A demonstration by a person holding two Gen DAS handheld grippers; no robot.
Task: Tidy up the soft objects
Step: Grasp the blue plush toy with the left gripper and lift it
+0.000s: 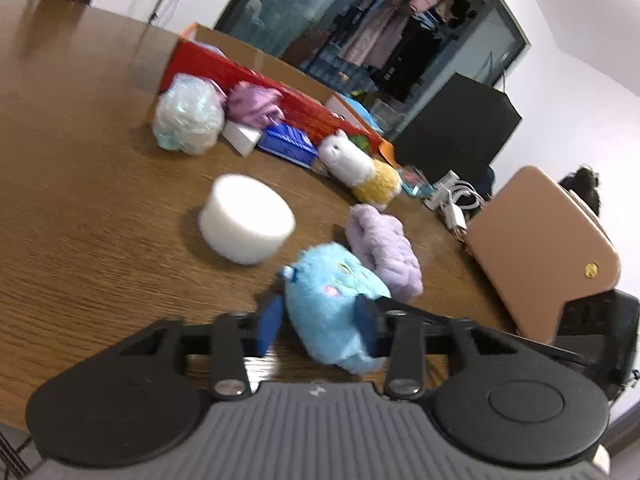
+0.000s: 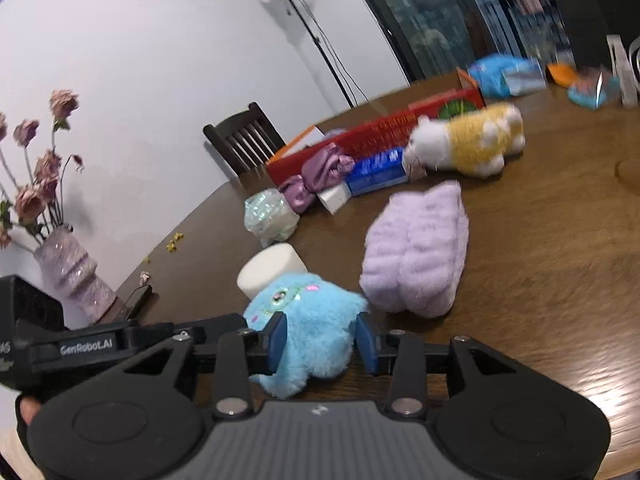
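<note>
A fluffy light-blue plush toy (image 1: pixel 332 300) sits low over the brown wooden table (image 1: pixel 80 200), and both grippers have it. My left gripper (image 1: pixel 320 320) has its blue pads pressed into the toy's sides. In the right wrist view the same blue plush (image 2: pixel 308 320) bulges between the pads of my right gripper (image 2: pixel 322 340), which squeezes it too. The left gripper's black housing (image 2: pixel 36 320) shows at that view's left edge. Just beyond lie a white foam cylinder (image 1: pixel 246 224), a lilac fluffy cloth (image 2: pixel 418 248) and a white-and-yellow alpaca plush (image 2: pixel 468 144).
A red box (image 2: pixel 384 132) lies farther back with a pale mesh ball (image 1: pixel 188 120), purple satin cloth (image 1: pixel 254 104) and a blue pack (image 1: pixel 288 140) against it. A vase of dried roses (image 2: pixel 72 276) stands at the left edge. Chargers (image 1: pixel 452 200) and a tan chair back (image 1: pixel 540 248) are on the right.
</note>
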